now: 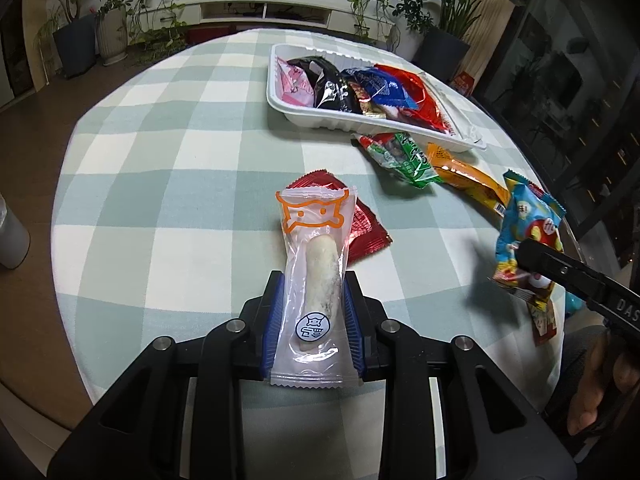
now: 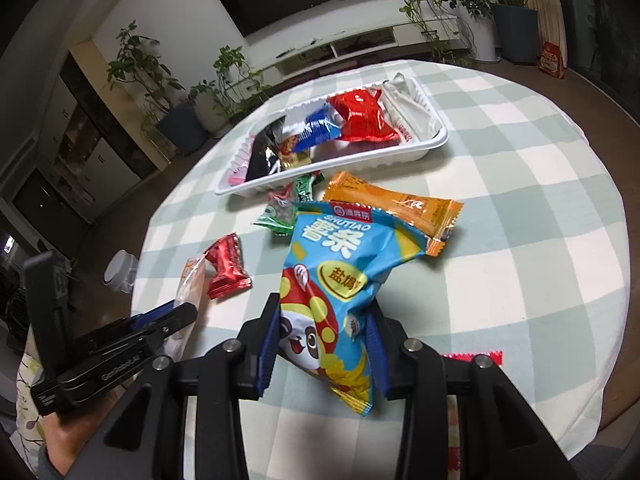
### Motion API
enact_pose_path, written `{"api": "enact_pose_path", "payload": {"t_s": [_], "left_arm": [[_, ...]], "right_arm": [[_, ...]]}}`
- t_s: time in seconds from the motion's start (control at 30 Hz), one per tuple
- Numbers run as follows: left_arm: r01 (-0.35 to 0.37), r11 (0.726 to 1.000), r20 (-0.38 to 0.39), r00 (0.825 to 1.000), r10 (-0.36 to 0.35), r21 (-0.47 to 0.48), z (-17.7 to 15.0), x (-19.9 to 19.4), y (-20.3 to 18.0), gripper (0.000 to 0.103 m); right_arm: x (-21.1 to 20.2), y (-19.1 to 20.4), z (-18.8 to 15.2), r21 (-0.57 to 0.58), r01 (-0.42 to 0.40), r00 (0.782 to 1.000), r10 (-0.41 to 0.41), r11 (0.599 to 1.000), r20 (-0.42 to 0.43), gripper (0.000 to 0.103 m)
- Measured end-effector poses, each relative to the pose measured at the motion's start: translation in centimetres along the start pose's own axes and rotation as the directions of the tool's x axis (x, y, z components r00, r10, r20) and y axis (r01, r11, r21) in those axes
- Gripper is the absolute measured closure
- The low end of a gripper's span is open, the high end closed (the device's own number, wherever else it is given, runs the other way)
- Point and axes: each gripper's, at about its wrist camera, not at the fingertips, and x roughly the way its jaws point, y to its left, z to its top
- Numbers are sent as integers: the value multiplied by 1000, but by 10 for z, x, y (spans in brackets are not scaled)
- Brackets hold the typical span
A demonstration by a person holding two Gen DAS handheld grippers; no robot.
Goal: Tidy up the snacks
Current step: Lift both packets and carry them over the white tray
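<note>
Left claw (image 1: 313, 312) gripping clear-wrapped white stick snack (image 1: 316, 280) (orange cat print), right claw (image 2: 322, 344) gripping crinkled blue chip bag (image 2: 340, 280).

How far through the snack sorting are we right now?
Partly done. The white tray already holds several packets. In hand: the left gripper grips the clear-wrapped snack, and the right gripper grips the blue chips bag. Still loose on the tablecloth: the small red packet, green packet and orange packet.
</note>
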Motion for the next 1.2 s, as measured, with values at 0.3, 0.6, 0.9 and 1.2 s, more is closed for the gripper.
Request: {"api": "enact_pose_path", "payload": {"t_s": [0.3,0.6,0.9,1.2], "left_arm": [[-13,999,49,999,11,31,1,-12,-11,77],[-2,1000,99,995,1,15,17,-28,-13,77],[17,999,135,991,-23,46,65,-36,-20,77],[15,996,155,988,-28,84,158,-9,-31,77]], "right_arm": [[-21,-21,5,56,-24,999,22,998,42,62],[-36,-37,33,75,-20,995,12,997,96,62],[-42,-37,89,39,-7,985,0,999,174,62],[-17,-28,154,-7,-15,976,17,1000,216,62]]}}
